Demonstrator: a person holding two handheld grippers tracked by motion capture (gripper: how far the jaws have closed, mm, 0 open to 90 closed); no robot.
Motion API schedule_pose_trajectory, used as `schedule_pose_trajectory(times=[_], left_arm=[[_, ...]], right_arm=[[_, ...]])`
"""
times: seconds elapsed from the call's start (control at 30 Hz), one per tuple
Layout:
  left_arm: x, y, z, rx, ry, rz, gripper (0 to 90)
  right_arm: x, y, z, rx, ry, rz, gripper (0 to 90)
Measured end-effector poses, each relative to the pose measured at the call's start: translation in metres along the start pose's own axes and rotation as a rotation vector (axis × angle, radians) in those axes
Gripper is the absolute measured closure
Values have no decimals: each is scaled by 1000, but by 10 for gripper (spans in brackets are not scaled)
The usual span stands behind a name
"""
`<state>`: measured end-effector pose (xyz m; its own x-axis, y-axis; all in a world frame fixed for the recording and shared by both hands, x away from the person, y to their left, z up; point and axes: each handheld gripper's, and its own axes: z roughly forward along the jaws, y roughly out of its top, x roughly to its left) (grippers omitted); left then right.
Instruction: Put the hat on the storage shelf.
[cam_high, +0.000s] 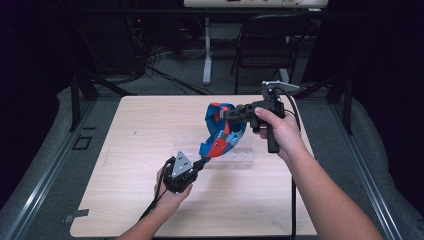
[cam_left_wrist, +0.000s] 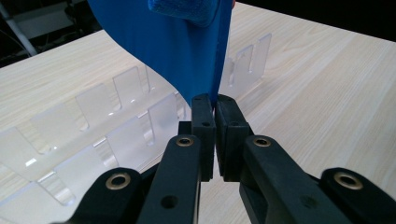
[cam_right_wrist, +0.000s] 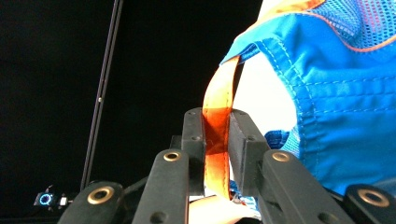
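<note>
The left gripper (cam_left_wrist: 214, 105) has its black jaws pinched together on the lower edge of a blue and orange fabric shoe with mesh panels (cam_high: 222, 131), the smooth blue material rising straight up from between the pads. The right gripper (cam_right_wrist: 216, 116) is clamped just as tightly on the shoe's flat orange pull strap (cam_right_wrist: 218, 100), which runs up from the jaws to the stitched blue collar. Between the two, the shoe hangs stretched in the air above the far right part of the table, the right hand (cam_high: 280, 131) high near the far edge and the left hand (cam_high: 172, 192) lower, toward the middle.

Judging by this, the lift is done and the placing is left: directly below the shoe lies a clear acrylic slotted rack (cam_left_wrist: 107, 121) (its upright dividers catch the light), and nothing sits in it yet.

The pale wood-grain table (cam_high: 135, 200) is otherwise bare. Around it the room is dark, with grey carpet, a black chair (cam_high: 267, 40), a white desk leg (cam_high: 207, 50) and trailing cables beyond the far edge
</note>
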<state>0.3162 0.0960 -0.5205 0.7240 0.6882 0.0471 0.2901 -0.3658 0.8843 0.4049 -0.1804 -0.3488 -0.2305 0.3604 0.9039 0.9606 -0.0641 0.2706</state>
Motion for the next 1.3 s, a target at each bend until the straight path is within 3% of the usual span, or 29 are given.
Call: schedule_pose_trajectory(times=[0.73, 0.9, 1.3], left_arm=[[10, -13, 17, 52, 3, -23, 875], [9, -16, 19, 71, 0, -15, 874], [12, -18, 19, 71, -1, -40, 875]], right_arm=[[-31, 3, 11, 17, -19, 57, 778], [-35, 2, 12, 19, -26, 63, 778], [-42, 1, 15, 12, -43, 69, 777]])
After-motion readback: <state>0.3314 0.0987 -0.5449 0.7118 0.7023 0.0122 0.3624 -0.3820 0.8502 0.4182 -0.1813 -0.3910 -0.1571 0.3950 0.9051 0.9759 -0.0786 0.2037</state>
